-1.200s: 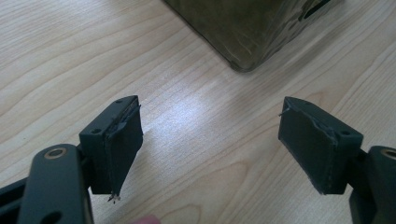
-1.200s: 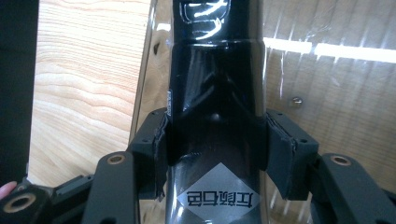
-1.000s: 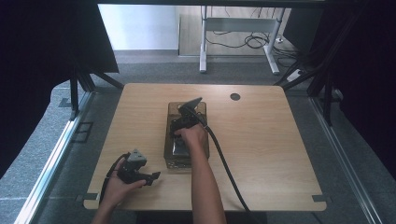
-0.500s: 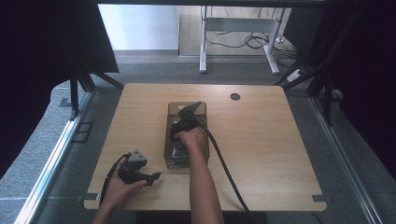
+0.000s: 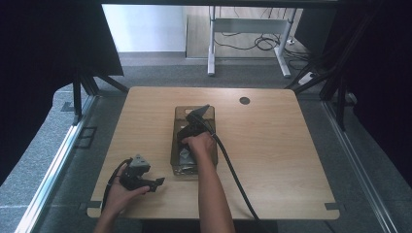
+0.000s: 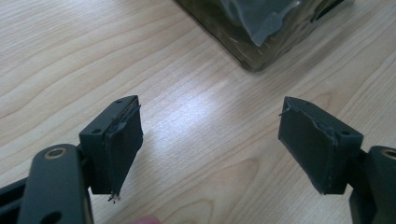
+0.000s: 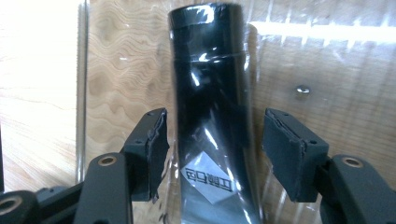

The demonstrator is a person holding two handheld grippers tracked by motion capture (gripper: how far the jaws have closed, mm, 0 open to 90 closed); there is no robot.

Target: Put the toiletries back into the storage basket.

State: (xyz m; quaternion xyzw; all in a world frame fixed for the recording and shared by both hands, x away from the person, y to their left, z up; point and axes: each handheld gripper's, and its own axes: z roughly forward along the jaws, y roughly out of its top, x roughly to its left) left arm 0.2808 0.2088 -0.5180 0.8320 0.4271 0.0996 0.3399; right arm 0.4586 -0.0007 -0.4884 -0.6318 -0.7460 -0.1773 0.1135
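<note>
The right gripper [image 5: 193, 130] hung inside the clear, smoke-tinted plastic bin [image 5: 210, 112] at the middle of the pale wooden table [image 5: 282, 145], its jaws having just been opening. In the right gripper view they stood spread on either side of a black cylindrical item sealed in a glossy clear plastic bag [image 7: 212, 121], which lay lengthwise between them on the bin floor; a gap showed at each pad, so nothing was pinched. This looked like the release step, the bagged cylinder set down in the bin. The next move would likely call for lifting the right gripper straight up and out without catching the bag's loose film on the pads.

The left gripper [image 6: 210, 149] rested low near the table's near-left corner, jaws wide apart with only bare wood between them. Just beyond its tips lay the rounded near corner of the bin, with crumpled packaging inside it.

The white label on the bag carried print too blurred to read. The cylinder's near end was cut off below the jaws. From the high view the hand and the right gripper covered much of the bin, so what else it held was hard to make out.
</note>
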